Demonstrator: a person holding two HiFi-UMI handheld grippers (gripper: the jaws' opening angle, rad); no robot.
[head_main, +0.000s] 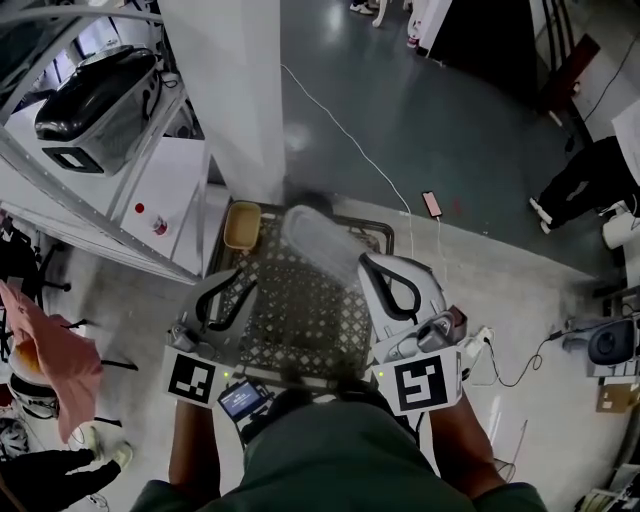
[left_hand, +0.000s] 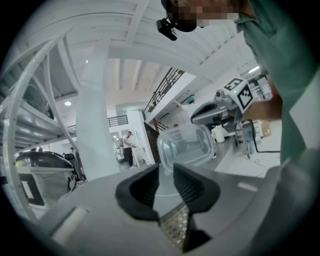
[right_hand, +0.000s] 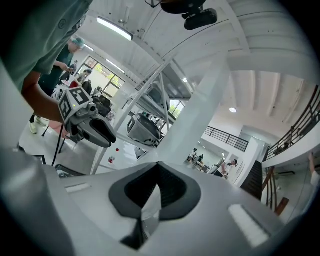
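In the head view my right gripper (head_main: 385, 285) is shut on the rim of a clear plastic container (head_main: 318, 242), which hangs tilted over a wire mesh cart (head_main: 300, 315). The right gripper view shows a thin clear edge of the container (right_hand: 149, 207) pinched between the jaws of my right gripper (right_hand: 156, 192). My left gripper (head_main: 226, 300) stands open to the left of the container, nothing between its jaws. In the left gripper view the left gripper (left_hand: 166, 182) has a clear gap, and the container (left_hand: 185, 146) floats ahead of it.
A white pillar (head_main: 235, 90) rises just behind the cart. A metal shelf at the left carries a black case (head_main: 95, 95). A small beige tray (head_main: 242, 225) sits by the pillar's base. A phone (head_main: 432, 204) and cables lie on the floor; a person's legs (head_main: 580, 185) stand far right.
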